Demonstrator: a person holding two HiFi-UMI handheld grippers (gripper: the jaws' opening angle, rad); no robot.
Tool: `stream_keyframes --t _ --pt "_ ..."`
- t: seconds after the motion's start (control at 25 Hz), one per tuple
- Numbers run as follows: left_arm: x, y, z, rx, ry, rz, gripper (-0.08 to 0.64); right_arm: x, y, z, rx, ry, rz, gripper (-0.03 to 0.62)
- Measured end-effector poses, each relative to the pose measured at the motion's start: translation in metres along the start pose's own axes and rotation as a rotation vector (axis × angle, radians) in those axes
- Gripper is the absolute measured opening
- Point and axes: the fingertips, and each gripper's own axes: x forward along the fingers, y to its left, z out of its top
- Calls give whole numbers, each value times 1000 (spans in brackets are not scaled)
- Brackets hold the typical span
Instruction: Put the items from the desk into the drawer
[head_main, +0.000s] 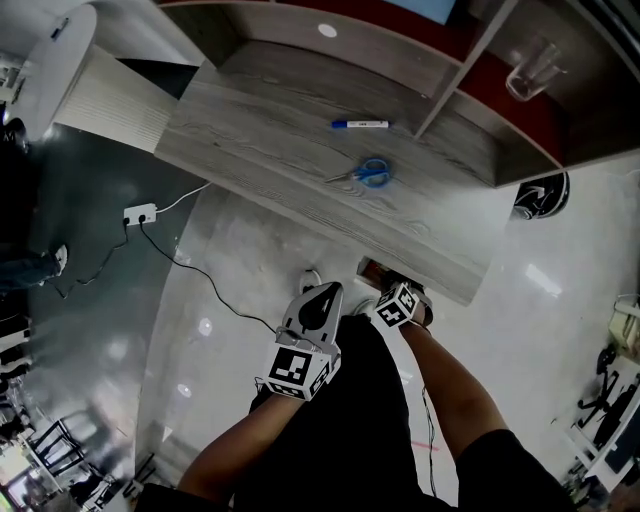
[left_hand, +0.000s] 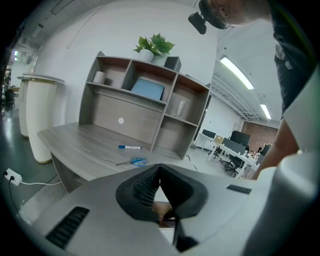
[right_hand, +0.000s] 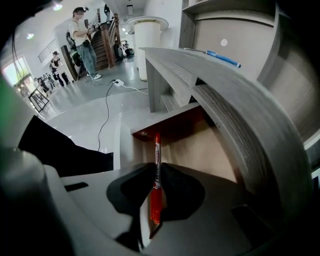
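My right gripper (right_hand: 156, 187) is shut on a red marker (right_hand: 156, 170), which points down into the open wooden drawer (right_hand: 200, 150) under the desk's front edge. In the head view that gripper (head_main: 400, 295) hangs over the drawer (head_main: 372, 268), just below the grey desk (head_main: 290, 160). A blue marker (head_main: 360, 124) and blue-handled scissors (head_main: 370, 172) lie on the desktop. My left gripper (head_main: 322, 295) hovers beside the right one, lower than the desk; its jaws (left_hand: 159, 170) meet at the tips with nothing between them. From there the scissors (left_hand: 134, 161) and blue marker (left_hand: 129, 147) show ahead.
A shelf unit (left_hand: 145, 107) stands on the desk's back, with a plant (left_hand: 152, 46) on top and a glass (head_main: 530, 70) in one bay. A power strip (head_main: 140, 213) and its cables lie on the floor. A white column (left_hand: 37, 117) stands left of the desk. People (right_hand: 82, 40) stand far off.
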Motion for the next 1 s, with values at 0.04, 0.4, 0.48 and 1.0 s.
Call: stream_keyframes --t 0.04,0.4,0.48,1.0 --pt "1 -1 -1 -1 -1 0 14 3 -1 -1 2 4 -2 55" --pt "0 -3 -6 -10 3 10 14 11 -5 -2 -14 15 -7 55" --pt "-1 0 -6 -17 1 20 14 14 -3 -2 12 2 8 56" --pt "-13 -4 2 -16 -15 1 14 -21 7 1 25 -33 -8 55"
